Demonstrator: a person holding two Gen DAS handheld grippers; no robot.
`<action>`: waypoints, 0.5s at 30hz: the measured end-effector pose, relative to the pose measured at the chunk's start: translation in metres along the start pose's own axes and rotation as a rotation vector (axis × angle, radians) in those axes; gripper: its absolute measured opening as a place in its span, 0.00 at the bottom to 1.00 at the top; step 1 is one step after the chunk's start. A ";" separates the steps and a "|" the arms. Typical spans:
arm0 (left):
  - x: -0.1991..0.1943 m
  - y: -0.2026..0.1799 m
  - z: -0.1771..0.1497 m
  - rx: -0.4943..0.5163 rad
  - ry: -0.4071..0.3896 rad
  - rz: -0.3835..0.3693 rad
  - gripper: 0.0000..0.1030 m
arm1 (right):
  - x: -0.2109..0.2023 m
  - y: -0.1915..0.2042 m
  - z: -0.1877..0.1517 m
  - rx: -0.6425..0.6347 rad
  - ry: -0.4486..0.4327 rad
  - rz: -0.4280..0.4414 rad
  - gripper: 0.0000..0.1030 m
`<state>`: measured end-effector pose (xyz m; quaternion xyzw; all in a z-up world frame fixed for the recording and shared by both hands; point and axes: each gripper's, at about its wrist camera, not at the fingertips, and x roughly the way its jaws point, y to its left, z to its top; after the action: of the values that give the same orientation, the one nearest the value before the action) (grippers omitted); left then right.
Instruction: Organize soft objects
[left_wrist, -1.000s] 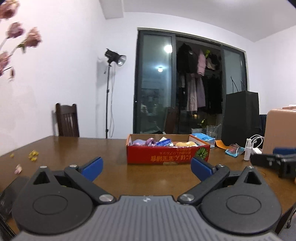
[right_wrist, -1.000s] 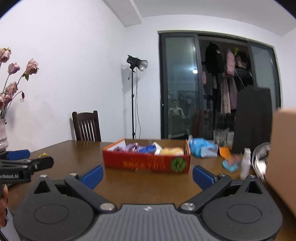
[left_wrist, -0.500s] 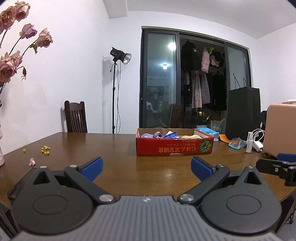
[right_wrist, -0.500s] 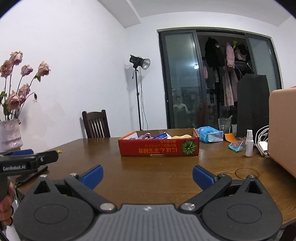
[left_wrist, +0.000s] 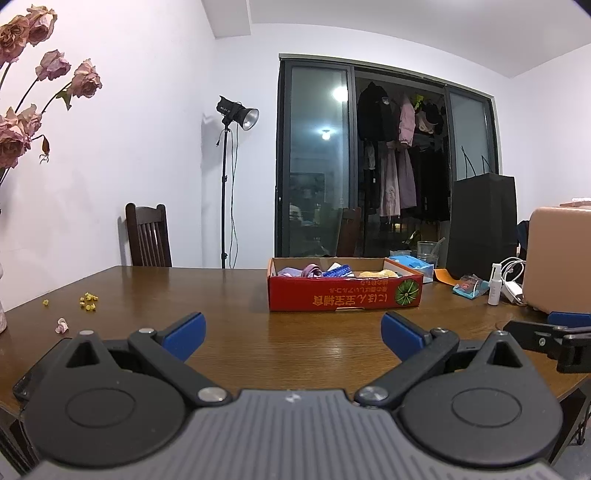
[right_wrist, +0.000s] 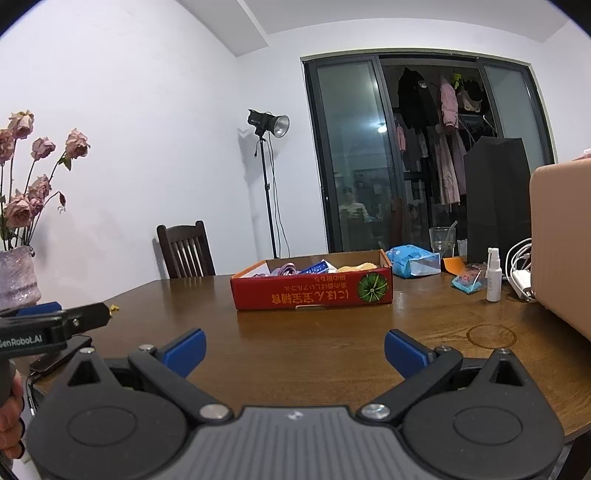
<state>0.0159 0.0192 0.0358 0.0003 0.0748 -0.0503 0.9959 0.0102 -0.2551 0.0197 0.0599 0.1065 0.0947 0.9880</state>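
We hold both tongs wide over the bench.
Left tongs (left_wrist: 291, 332) and right tongs (right_wrist: 294, 349) grip nothing; the red box (left_wrist: 345, 293) of soft objects (left_wrist: 312, 272) sits ahead, well apart.

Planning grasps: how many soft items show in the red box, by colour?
Purple/lilac: 2, a pale cloth and a looped piece
Blue: 1
White: 1
Yellow: 1
Total: 5 visible over the red box rim; more may be hidden.
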 end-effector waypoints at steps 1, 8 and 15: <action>0.000 0.000 0.000 0.000 0.001 0.000 1.00 | 0.000 0.000 0.000 0.000 0.001 -0.001 1.00; 0.000 0.000 0.000 -0.003 0.004 0.002 1.00 | 0.000 0.000 -0.001 0.004 0.009 -0.007 1.00; 0.000 0.000 0.000 -0.004 0.008 0.003 1.00 | 0.000 0.001 -0.002 0.006 0.002 0.002 1.00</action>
<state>0.0162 0.0195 0.0359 -0.0015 0.0790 -0.0487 0.9957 0.0095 -0.2544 0.0183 0.0631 0.1080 0.0955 0.9875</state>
